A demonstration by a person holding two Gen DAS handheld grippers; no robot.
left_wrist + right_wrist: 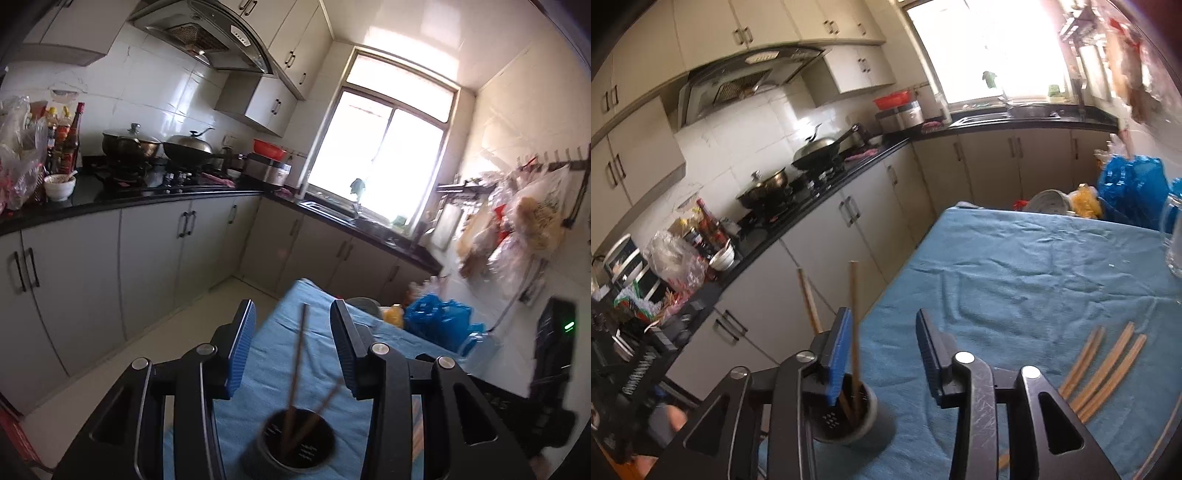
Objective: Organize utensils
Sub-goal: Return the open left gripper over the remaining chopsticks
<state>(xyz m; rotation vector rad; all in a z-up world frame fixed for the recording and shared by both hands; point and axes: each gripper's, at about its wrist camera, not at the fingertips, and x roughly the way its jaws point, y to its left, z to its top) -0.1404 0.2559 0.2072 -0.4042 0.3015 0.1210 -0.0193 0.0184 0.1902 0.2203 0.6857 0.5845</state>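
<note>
A dark round utensil holder [299,441] stands on the blue tablecloth [266,369], with two brown chopsticks [298,354] upright in it. My left gripper [293,308] hangs open above the holder; the chopsticks rise in the gap and touch neither pad. In the right wrist view the same holder [846,417] sits under the left finger of my right gripper [882,312], which is open too. One standing chopstick [854,314] passes close beside that finger's blue pad. Several more chopsticks [1104,369] lie loose on the cloth to the right.
A glass mug [1172,240] stands at the table's right edge, with a blue plastic bag [1130,188] and a bowl [1049,201] at its far end. Black counter [147,195] with pots and bottles runs along the left; tiled floor [207,321] lies between.
</note>
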